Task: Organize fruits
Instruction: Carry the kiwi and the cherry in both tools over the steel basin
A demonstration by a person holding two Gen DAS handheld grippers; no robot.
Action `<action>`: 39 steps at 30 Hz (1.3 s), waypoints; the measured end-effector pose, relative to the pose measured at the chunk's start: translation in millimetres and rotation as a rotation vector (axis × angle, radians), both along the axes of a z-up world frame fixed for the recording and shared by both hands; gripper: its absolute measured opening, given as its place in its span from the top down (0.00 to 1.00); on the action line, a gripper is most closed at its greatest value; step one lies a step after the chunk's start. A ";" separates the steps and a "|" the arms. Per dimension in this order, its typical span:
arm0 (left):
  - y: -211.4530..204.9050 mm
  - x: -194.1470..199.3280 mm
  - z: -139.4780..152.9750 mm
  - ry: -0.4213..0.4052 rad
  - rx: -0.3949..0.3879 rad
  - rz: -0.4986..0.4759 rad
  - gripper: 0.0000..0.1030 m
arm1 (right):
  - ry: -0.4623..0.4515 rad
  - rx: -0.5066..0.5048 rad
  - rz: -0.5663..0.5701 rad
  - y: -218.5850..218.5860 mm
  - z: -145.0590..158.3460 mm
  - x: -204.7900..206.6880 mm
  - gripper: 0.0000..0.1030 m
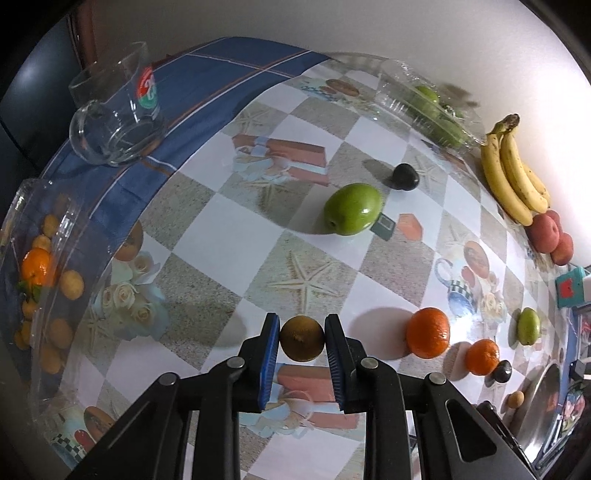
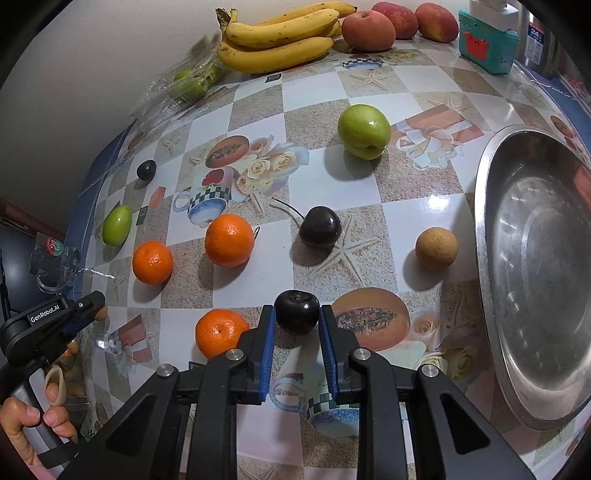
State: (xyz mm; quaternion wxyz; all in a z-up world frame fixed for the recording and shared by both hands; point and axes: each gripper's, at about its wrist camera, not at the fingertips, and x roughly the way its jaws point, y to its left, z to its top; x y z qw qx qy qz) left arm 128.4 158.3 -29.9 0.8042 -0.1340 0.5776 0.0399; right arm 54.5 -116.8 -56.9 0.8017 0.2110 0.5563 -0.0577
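My left gripper [image 1: 302,334] is shut on a small round brown fruit [image 1: 302,343], pinched between the blue pads just above the checked tablecloth. My right gripper [image 2: 296,317] is shut on a dark cherry [image 2: 296,308] low over the table. Loose fruit lies around it: three oranges [image 2: 229,240], a stemmed dark cherry [image 2: 319,226], a brown fruit [image 2: 436,248], a green apple [image 2: 364,131] and a smaller green fruit [image 2: 117,224]. A clear tray [image 1: 55,206] at the far left holds an orange and several small brown fruits.
A steel bowl [image 2: 487,221] stands at the right. Bananas [image 2: 280,37], red apples [image 2: 369,29] and a clear box of green fruit [image 2: 192,85] line the wall. A glass mug [image 1: 114,110] sits on the blue border. A person's hand [image 2: 22,421] shows at lower left.
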 end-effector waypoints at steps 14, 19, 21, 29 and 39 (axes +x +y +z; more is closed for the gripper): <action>-32.2 -3.2 17.6 -0.039 0.015 -0.055 0.74 | -0.078 0.034 -0.021 -16.9 30.1 -12.2 0.77; -56.2 -5.2 25.9 -0.059 0.032 -0.103 0.74 | -0.097 0.034 -0.053 -32.9 38.5 -17.8 0.77; -66.4 -5.9 27.9 -0.061 0.034 -0.123 0.74 | -0.103 0.040 -0.073 -42.9 41.1 -20.9 0.77; -105.9 -10.2 36.3 -0.080 0.045 -0.205 0.74 | -0.122 0.045 -0.184 -92.3 50.8 -38.1 0.77; -176.3 -24.1 48.1 -0.108 0.008 -0.376 0.74 | -0.129 0.021 -0.350 -153.9 57.9 -67.1 0.77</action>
